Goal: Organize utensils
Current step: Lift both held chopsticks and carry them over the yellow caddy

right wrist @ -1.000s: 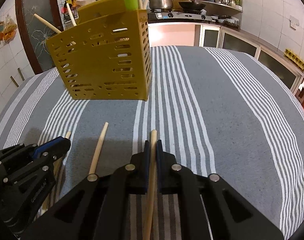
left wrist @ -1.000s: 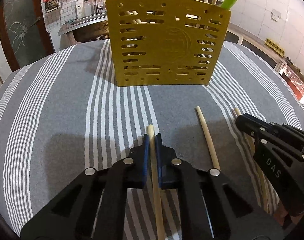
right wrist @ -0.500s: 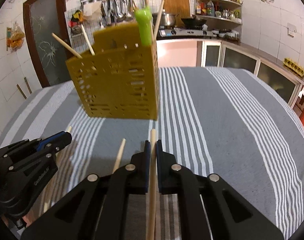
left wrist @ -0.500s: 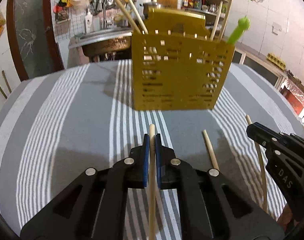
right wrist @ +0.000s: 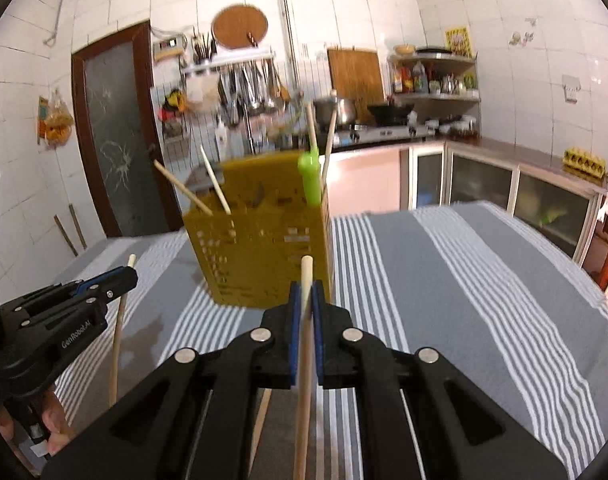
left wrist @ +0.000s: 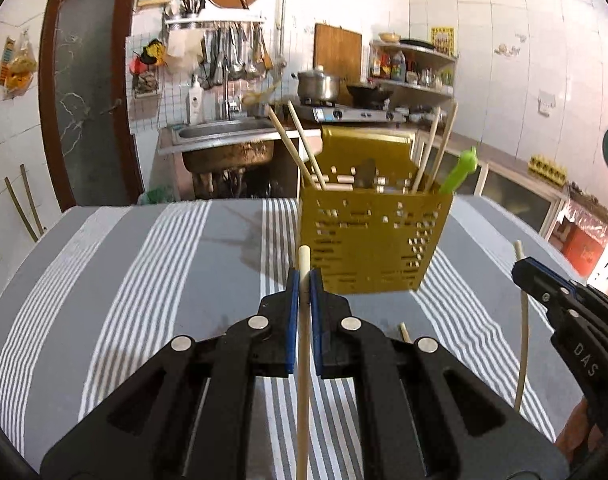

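Note:
A perforated yellow utensil holder (left wrist: 367, 248) (right wrist: 260, 256) stands on the striped cloth ahead of both grippers. It holds several wooden chopsticks and a green utensil (left wrist: 459, 172) (right wrist: 309, 180). My left gripper (left wrist: 304, 280) (right wrist: 130, 274) is shut on a wooden chopstick (left wrist: 304, 360) (right wrist: 118, 340), lifted off the cloth. Beside it, my right gripper (right wrist: 305, 292) (left wrist: 517, 272) is shut on a second chopstick (right wrist: 304, 380) (left wrist: 523, 340), also raised. A third chopstick (left wrist: 403, 332) (right wrist: 262, 420) lies on the cloth between them, mostly hidden by the gripper bodies.
The table (left wrist: 144, 280) wears a grey cloth with white stripes. Beyond its far edge are a sink (left wrist: 228, 148), a stove with a pot (left wrist: 317, 84) and low cabinets (right wrist: 483, 184). A hand (right wrist: 48, 424) shows at the lower left of the right wrist view.
Both grippers have risen with their chopsticks, whose tips have come up off the cloth. Both views have tilted up, so the holder sits lower. The third chopstick stayed on the table.

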Available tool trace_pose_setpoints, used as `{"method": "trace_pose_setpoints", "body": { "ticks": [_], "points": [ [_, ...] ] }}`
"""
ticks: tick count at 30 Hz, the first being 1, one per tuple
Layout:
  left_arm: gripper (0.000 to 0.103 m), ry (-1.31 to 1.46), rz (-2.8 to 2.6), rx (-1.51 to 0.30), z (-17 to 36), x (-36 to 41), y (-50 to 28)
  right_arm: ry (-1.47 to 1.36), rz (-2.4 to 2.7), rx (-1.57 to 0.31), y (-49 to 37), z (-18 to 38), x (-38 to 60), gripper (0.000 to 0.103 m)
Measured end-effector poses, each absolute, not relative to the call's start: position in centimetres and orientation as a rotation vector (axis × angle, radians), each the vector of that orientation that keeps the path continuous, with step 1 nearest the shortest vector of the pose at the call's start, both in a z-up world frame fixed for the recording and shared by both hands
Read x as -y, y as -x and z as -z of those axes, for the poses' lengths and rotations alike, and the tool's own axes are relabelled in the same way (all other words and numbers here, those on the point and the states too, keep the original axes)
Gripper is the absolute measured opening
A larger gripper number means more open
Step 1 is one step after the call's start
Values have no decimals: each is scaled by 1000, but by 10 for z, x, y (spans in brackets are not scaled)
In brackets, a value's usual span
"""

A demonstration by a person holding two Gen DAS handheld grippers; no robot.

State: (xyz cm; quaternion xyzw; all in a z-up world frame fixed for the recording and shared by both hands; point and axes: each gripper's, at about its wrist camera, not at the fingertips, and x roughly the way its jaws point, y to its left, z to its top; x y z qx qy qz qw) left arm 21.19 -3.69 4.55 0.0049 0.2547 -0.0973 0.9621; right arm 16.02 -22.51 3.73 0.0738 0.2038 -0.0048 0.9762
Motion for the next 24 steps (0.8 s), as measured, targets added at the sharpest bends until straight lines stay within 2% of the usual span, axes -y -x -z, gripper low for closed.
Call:
{"method": "trace_pose_setpoints", "body": {
  "ticks": [9, 24],
  "points": [
    [5, -29, 183, -377, -64, 37, -185, -99, 30, -262, -132, -58, 219, 6],
    [5, -22, 194, -295, -97, 36, -177, -72, 50, -191, -130, -83, 214, 6]
  ]
}}
